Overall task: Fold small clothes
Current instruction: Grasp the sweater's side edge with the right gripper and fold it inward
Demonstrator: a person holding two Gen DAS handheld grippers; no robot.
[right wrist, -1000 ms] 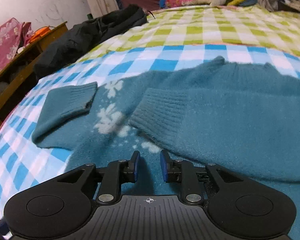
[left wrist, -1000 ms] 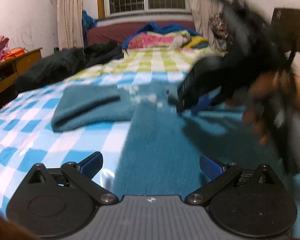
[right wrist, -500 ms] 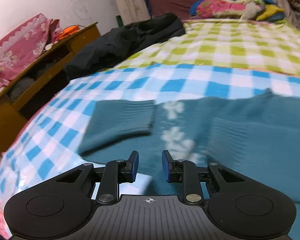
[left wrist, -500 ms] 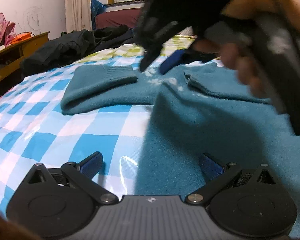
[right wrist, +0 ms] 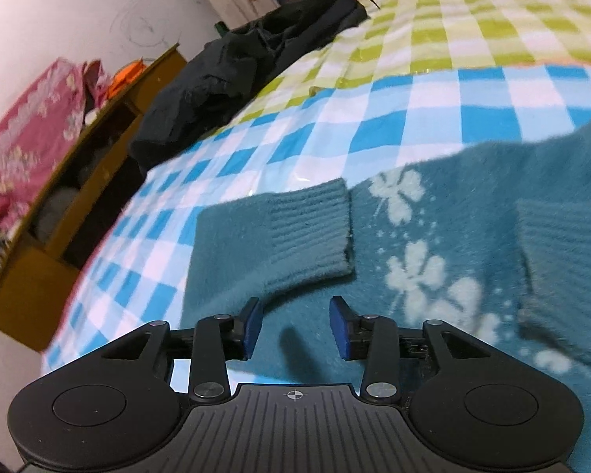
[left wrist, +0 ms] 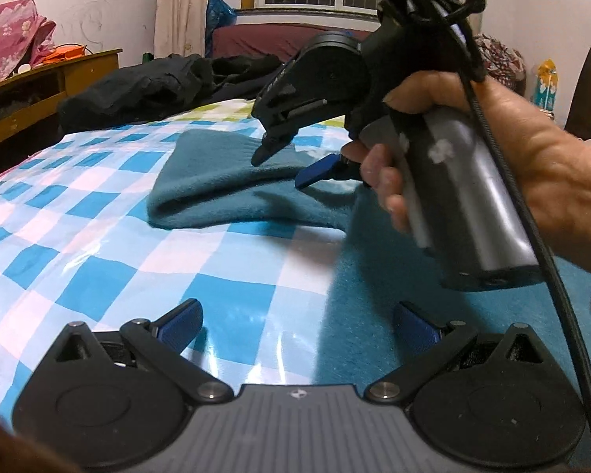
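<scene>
Two sleeves of the sweater (right wrist: 433, 315) lie folded in; body fold remains; both grippers' jaws spread, empty

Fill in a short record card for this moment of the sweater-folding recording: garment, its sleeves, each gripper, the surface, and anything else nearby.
garment: teal sweater with pale flower print, lying flat
sleeves: left sleeve and right sleeve both folded in across the body
left gripper: open, low over the sweater's edge, holding nothing
right gripper: open, above the folded sleeve, holding nothing
surface: bed with blue checked cover
nearby: black clothes heaped further up the bed; wooden shelf unit beside it
</scene>
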